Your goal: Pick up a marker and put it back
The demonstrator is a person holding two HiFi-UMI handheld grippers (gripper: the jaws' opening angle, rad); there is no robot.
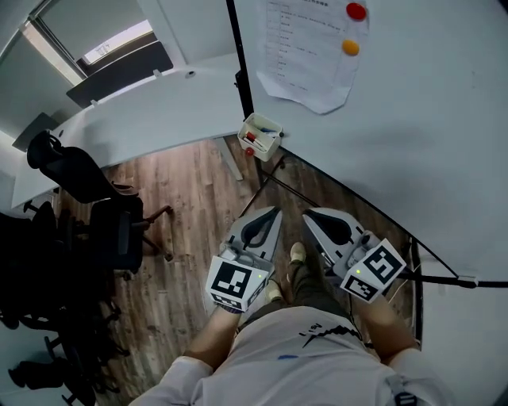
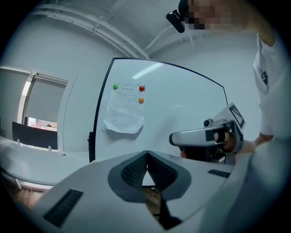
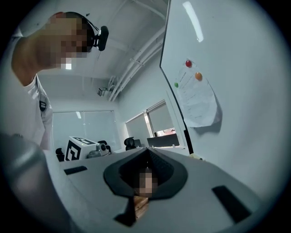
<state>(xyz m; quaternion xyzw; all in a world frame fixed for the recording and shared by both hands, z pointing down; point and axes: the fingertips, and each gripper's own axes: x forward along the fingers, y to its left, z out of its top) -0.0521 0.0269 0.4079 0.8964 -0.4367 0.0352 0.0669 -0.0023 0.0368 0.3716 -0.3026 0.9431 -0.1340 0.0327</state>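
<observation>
A small white marker holder (image 1: pixel 260 136) hangs at the whiteboard's (image 1: pixel 413 119) lower left corner, with markers in it, one showing a red end (image 1: pixel 249 151). My left gripper (image 1: pixel 273 214) and right gripper (image 1: pixel 309 216) are side by side close to the person's body, above the wooden floor and well short of the holder. Both are shut with nothing between the jaws. In the left gripper view the left gripper (image 2: pixel 147 155) has its pads pressed together, and the right gripper (image 2: pixel 204 136) shows beside it. The right gripper (image 3: pixel 146 154) is likewise empty in its own view.
A sheet of paper (image 1: pixel 309 55) is pinned on the whiteboard under a red magnet (image 1: pixel 356 11) and an orange magnet (image 1: pixel 350 47). The board's stand legs (image 1: pixel 270 178) cross the floor. Black office chairs (image 1: pixel 87 206) stand left, by a long white desk (image 1: pixel 159 111).
</observation>
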